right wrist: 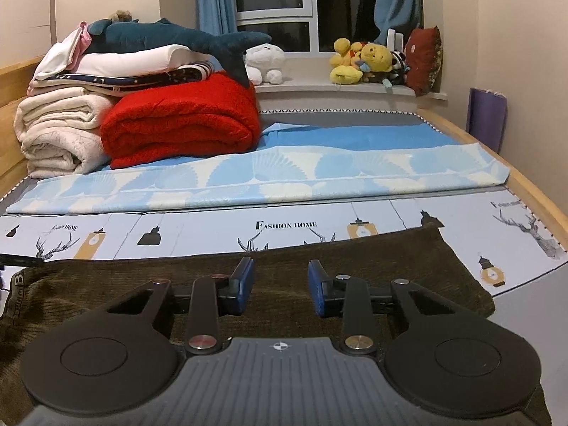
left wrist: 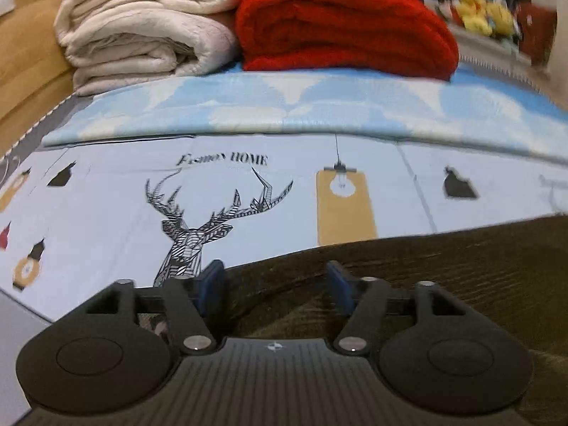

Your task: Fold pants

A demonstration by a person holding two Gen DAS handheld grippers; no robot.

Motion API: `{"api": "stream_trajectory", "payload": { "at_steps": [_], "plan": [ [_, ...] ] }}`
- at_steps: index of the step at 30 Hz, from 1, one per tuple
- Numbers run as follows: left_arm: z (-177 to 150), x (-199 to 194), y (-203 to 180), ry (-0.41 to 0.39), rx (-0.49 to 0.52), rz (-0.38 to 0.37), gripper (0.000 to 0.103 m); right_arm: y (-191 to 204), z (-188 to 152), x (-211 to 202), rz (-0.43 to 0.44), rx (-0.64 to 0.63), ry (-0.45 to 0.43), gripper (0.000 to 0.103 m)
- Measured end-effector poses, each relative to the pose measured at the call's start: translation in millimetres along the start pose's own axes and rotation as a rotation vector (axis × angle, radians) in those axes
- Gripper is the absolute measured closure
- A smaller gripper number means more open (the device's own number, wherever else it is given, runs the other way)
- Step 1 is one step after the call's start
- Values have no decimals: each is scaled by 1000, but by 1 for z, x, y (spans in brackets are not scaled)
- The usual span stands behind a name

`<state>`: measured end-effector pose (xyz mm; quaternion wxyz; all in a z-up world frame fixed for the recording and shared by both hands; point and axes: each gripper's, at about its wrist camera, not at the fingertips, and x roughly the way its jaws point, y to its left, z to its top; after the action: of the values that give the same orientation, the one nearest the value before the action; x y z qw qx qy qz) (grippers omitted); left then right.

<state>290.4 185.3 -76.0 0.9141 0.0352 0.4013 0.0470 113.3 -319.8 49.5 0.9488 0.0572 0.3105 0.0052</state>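
Dark brown corduroy pants [right wrist: 390, 259] lie flat across the printed bed sheet [right wrist: 198, 227], waistband at the left and leg end at the right. My right gripper [right wrist: 280, 287] hovers over their middle, blue pads apart, with only the flat cloth showing in the gap. In the left wrist view the pants [left wrist: 443, 266] fill the lower right. My left gripper [left wrist: 275, 284] stands open over their far edge, its left fingertip [left wrist: 213, 280] by the deer print [left wrist: 198, 227]. Neither gripper holds the cloth.
A folded red blanket [right wrist: 181, 124] and a cream blanket [right wrist: 56, 131] are stacked at the back left, with a plush shark [right wrist: 170, 37] on top. A light blue patterned cover [right wrist: 284, 174] crosses the bed behind the pants. Plush toys [right wrist: 365, 60] line the windowsill. A wooden bed frame [right wrist: 532, 191] runs along the right.
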Motion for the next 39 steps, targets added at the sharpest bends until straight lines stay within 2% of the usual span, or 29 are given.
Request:
{"api": "stream_trajectory", "payload": {
  "at_steps": [3, 8, 10, 12, 14, 15, 23, 26, 28, 32, 37, 39],
  "plan": [
    [3, 23, -5, 21, 8, -13, 25, -4, -1, 5, -5, 5, 20, 68],
    [-3, 46, -13, 41, 40, -39, 25, -6, -4, 18, -17, 12, 63, 68],
    [-2, 48, -15, 46, 47, -73, 42, -4, -4, 21, -20, 5, 66, 68],
    [1, 46, -18, 47, 53, -119, 76, -2, -3, 23, -22, -1, 66, 68],
    [3, 43, -25, 41, 100, -91, 94, -1, -4, 24, -23, -6, 68, 68],
    [3, 41, -27, 41, 118, -88, 98, 1, -4, 24, -23, -10, 69, 68],
    [6, -2, -33, 12, 160, -90, 101, -3, -5, 22, -52, -31, 62, 68],
    [3, -34, -40, 7, 167, -83, 101, -8, -5, 21, -61, -14, 61, 68],
    [-4, -57, -50, 16, 208, -85, 101, -10, -5, 19, -65, -4, 59, 68],
    [-18, -115, -60, 25, 247, -126, 101, -17, -6, 15, -73, 20, 55, 68],
    [-51, -187, -48, 77, 132, -229, 102, -28, -12, 5, -88, 87, 57, 68],
    [-72, -202, -44, 135, 89, -282, 102, -33, -15, 1, -92, 114, 61, 68]
  ]
}}
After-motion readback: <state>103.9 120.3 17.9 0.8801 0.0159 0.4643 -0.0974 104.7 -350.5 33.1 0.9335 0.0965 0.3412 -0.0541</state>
